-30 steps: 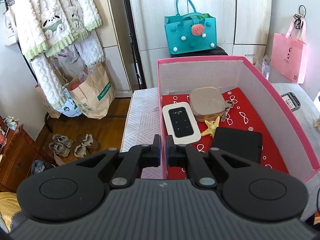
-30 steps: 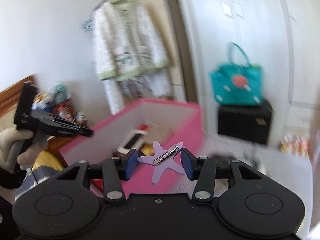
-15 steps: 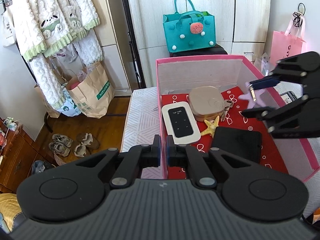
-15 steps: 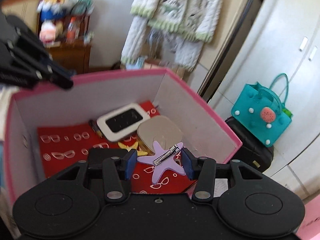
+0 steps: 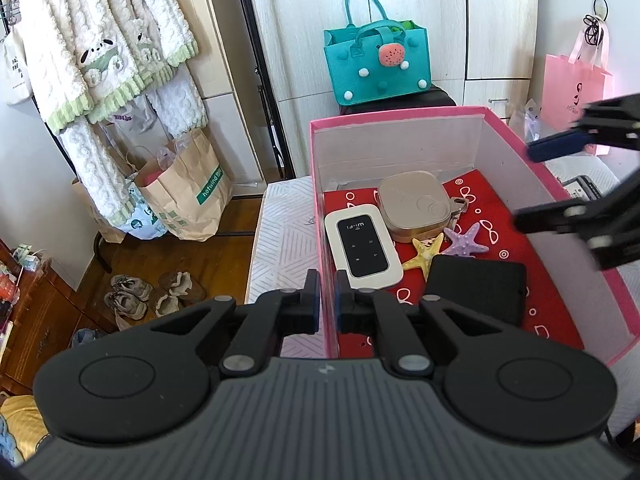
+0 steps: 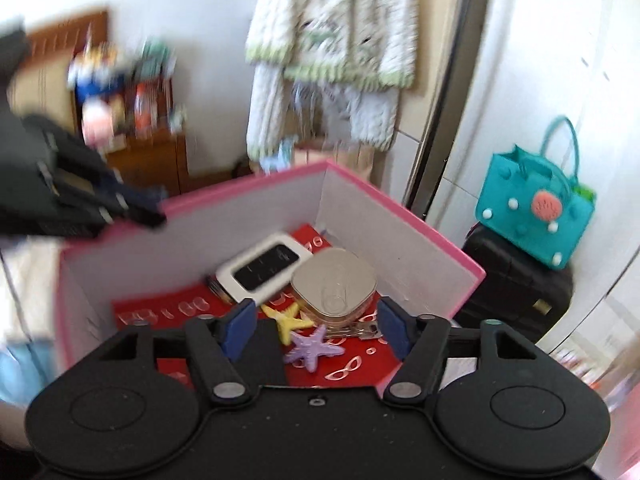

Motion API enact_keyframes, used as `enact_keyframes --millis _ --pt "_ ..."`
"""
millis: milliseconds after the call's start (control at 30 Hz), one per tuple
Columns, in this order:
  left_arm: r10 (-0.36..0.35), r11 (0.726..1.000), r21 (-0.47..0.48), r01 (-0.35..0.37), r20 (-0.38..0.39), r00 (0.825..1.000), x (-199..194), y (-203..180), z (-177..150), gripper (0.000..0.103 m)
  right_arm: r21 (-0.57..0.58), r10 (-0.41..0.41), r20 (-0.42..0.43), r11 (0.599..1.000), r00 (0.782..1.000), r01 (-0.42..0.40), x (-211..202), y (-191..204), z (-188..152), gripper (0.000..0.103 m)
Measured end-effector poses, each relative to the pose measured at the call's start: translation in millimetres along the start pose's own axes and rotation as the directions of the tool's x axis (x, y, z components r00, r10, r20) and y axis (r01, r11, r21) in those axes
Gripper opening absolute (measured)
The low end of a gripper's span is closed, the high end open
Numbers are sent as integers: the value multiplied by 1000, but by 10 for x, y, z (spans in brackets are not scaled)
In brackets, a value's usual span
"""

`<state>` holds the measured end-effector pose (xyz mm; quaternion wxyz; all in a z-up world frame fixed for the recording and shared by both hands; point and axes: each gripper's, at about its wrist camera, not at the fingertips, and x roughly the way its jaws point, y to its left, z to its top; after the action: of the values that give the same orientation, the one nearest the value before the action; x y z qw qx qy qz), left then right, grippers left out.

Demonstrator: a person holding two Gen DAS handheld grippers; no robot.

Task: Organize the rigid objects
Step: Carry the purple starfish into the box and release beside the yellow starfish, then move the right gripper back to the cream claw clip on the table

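Note:
An open pink box point(image 5: 400, 114) with a red patterned floor stands on the bed. My left gripper point(image 5: 328, 300) is shut on its near left wall. Inside lie a white Wi-Fi router point(image 5: 362, 246), a beige square case point(image 5: 414, 206), a yellow starfish point(image 5: 426, 250), a black case point(image 5: 476, 294) and a purple starfish point(image 5: 466, 240). My right gripper point(image 6: 316, 320) hovers over the box's right side, its jaws opening with nothing between the pads. The purple starfish point(image 6: 314, 350) rests on the floor below it, touching the yellow starfish point(image 6: 286, 320).
A teal felt bag point(image 5: 378, 64) sits on a black case behind the box. A pink paper bag point(image 5: 576, 84) hangs at the right. Left of the bed are a brown paper bag point(image 5: 188, 192), shoes point(image 5: 152, 294) and hanging fleece clothes point(image 5: 100, 60).
My right gripper swung in over the box and spread its jaws. The purple starfish left it and now lies on the box floor. The left gripper kept still.

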<state>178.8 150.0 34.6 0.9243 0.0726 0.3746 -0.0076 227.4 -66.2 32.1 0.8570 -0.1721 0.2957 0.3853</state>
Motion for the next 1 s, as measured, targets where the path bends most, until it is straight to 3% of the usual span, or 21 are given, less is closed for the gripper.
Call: enact_keyframes --millis 133,267,400,633,800,1000 --pt "4 1000 6 -4 -1 1000 -7 -11 7 6 115 52 32 992 998 -55 -313 -173 -195 75" --pt "1 1000 -7 -1 0 1000 -14 -13 6 6 231 31 80 972 996 -49 -659 -364 -481 75" --pt "5 1000 -24 -5 13 1000 -19 -17 -15 7 341 -94 73 938 993 64 -944 -584 -847 76" --pt "14 998 -53 -13 14 1000 -22 -10 -18 7 509 -225 -49 832 973 218 -1153 -839 -1568 76" --pt "30 998 -57 -29 11 999 -20 -37 -14 7 568 -276 -124 768 953 296 -1117 -904 -1993 76" --pt "44 998 -55 -43 4 999 -16 -62 -4 7 574 -308 -172 741 936 349 -999 -963 -2232 77"
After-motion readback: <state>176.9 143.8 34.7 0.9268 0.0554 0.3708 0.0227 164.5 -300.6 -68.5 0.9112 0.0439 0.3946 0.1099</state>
